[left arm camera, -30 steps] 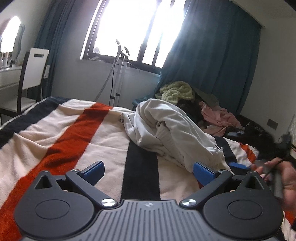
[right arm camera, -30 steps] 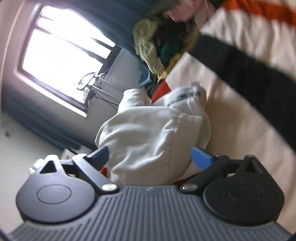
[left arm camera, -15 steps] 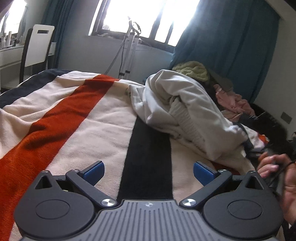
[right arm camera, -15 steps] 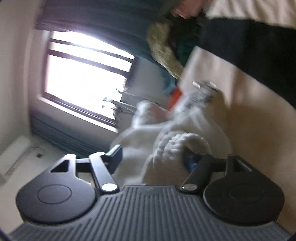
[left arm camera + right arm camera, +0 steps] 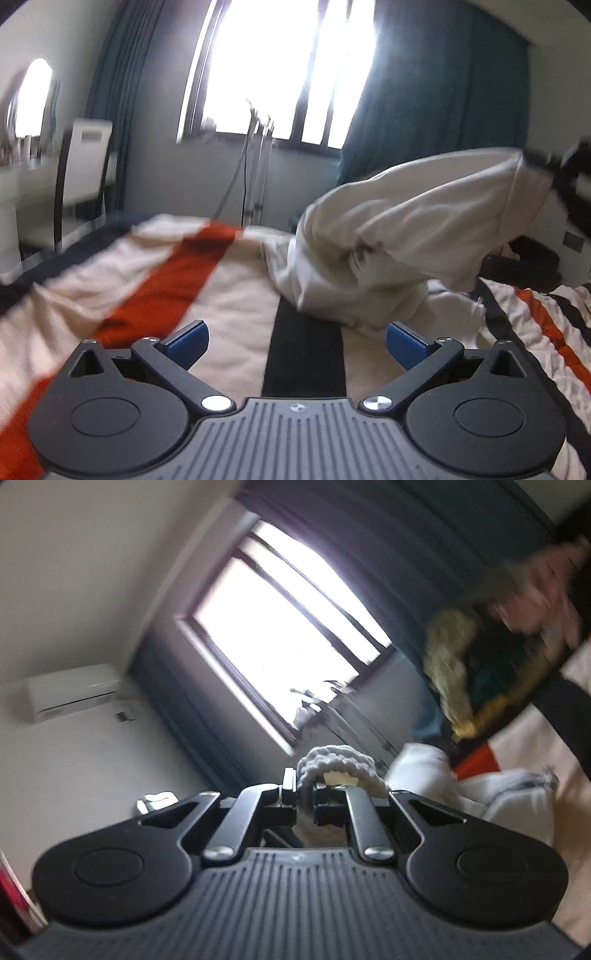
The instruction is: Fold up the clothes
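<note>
A white garment (image 5: 406, 229) lies on the striped blanket (image 5: 184, 277), and one end of it is lifted up to the right. My right gripper (image 5: 304, 794) has its jaws closing tight on the garment's ribbed knit edge (image 5: 332, 764), with the pads pressing on it. The rest of the cloth (image 5: 509, 794) hangs down toward the bed. In the left wrist view that gripper is only a dark blur (image 5: 546, 162) at the raised end. My left gripper (image 5: 295, 339) hovers open over the black stripe, just short of the garment, with nothing between its fingers.
A heap of other clothes (image 5: 461, 664) sits at the bed's far side by the teal curtain. A white chair (image 5: 85, 166) and a dressing table stand to the left. A metal stand (image 5: 258, 166) rises under the bright window.
My right gripper went from open around the white garment to shut on its ribbed edge, then rose and rolled, lifting that end. The left gripper stayed open over the blanket.
</note>
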Demonstrator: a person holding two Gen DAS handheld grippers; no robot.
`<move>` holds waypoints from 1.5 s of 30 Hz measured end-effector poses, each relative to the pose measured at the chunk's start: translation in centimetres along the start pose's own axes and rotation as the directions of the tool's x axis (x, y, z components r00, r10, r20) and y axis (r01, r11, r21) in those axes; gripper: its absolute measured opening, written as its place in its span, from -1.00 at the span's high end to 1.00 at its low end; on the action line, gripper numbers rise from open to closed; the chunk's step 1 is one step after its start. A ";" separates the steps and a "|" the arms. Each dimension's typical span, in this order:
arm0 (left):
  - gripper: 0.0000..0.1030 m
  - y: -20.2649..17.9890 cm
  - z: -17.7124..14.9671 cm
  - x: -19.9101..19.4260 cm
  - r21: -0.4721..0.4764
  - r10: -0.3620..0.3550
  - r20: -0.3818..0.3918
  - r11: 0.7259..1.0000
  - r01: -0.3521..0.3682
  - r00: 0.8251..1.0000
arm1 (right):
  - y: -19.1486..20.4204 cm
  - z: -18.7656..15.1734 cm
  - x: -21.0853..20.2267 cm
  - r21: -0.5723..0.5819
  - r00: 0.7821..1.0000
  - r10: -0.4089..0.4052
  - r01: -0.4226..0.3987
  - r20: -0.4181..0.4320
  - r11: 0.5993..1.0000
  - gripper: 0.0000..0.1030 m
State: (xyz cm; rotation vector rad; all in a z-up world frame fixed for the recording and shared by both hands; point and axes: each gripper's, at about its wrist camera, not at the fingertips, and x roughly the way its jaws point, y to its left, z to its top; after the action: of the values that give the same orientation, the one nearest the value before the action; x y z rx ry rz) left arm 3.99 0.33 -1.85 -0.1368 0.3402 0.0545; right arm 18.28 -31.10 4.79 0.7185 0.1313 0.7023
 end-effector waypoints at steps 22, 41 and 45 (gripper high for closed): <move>-1.00 7.5 3.3 -5.1 -0.217 0.152 -0.019 0.964 -0.152 0.988 | 10.4 -10.4 -7.8 -0.123 0.899 -0.052 -0.002 -0.435 0.992 -0.79; -1.00 -3.4 -0.9 -8.3 0.488 -0.100 0.068 0.871 0.054 0.993 | -0.5 -5.9 -13.0 -0.042 0.654 -0.716 0.731 -0.244 0.681 -0.78; -1.00 -3.3 -0.8 -9.5 0.487 -0.150 0.104 0.869 0.081 0.983 | 0.2 -6.5 -12.8 -0.069 0.653 -0.708 0.720 -0.270 0.691 -0.78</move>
State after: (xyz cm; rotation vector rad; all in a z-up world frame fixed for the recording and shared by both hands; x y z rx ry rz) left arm -4.98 -3.38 0.97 0.3432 0.1966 -0.1407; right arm 6.17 -35.42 -1.60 0.5371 0.6627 0.0182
